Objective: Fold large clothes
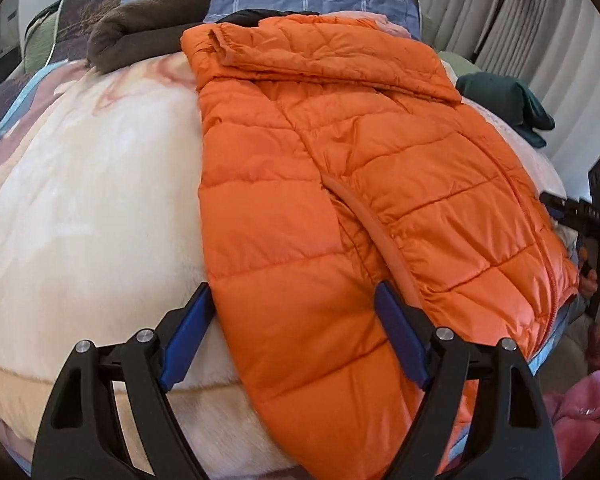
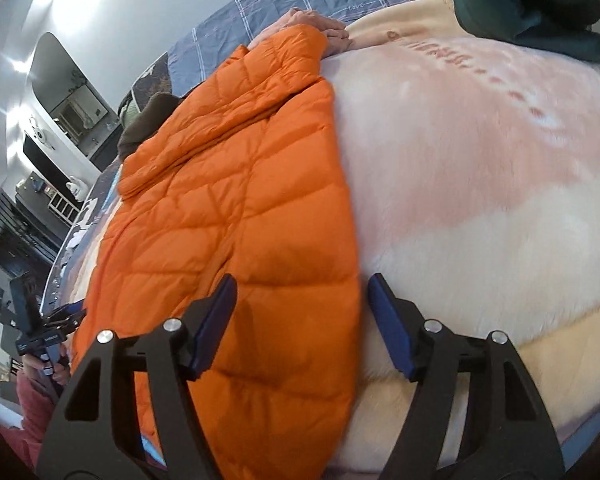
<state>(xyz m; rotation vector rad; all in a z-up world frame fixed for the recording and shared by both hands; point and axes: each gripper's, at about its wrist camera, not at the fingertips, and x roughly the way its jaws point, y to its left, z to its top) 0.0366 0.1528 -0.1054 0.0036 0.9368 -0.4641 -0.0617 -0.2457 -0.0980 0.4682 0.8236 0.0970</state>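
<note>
Both grippers hang with jaws spread and nothing clamped, the left gripper (image 1: 290, 344) over the near hem of the one orange puffer jacket (image 1: 340, 184) and the right gripper (image 2: 300, 328) at that hem's right edge (image 2: 340, 300). The jacket lies lengthwise on the cream blanket (image 1: 80, 200), sides seemingly folded in, so the next move probably calls for pinching both hem corners and carrying them toward the collar. Farther off sit one brown garment (image 1: 148, 28) and one dark green garment (image 1: 508, 104).
</note>
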